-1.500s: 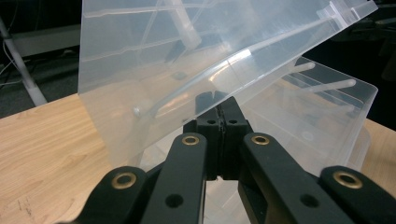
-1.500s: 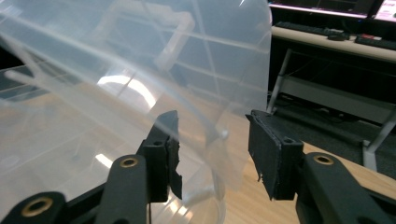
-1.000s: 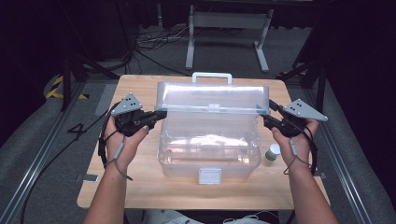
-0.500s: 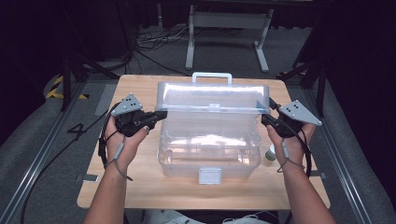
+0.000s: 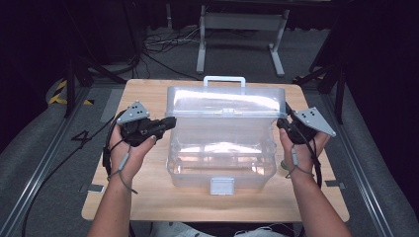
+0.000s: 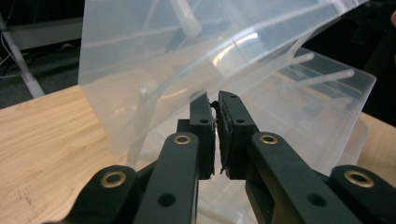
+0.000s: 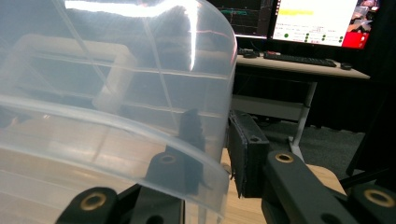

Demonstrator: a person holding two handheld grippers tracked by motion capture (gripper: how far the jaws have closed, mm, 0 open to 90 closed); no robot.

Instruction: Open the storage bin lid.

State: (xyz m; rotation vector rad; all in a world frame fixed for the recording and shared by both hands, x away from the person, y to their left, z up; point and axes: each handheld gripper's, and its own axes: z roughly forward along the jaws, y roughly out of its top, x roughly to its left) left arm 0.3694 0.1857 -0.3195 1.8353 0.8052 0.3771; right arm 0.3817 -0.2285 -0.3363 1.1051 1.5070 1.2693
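A clear plastic storage box (image 5: 221, 158) sits mid-frame on the desk (image 5: 148, 197), its thin, light, flexible lid (image 5: 226, 102) raised. Left tongs (image 6: 215, 121) are nearly pressed together at the lid's left edge; right tongs (image 7: 217, 140) have just been closing across its slippery right edge, the best hold.

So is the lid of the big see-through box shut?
No, the lid stands raised at the back of the clear box, and the high view looks straight down into the open tub.
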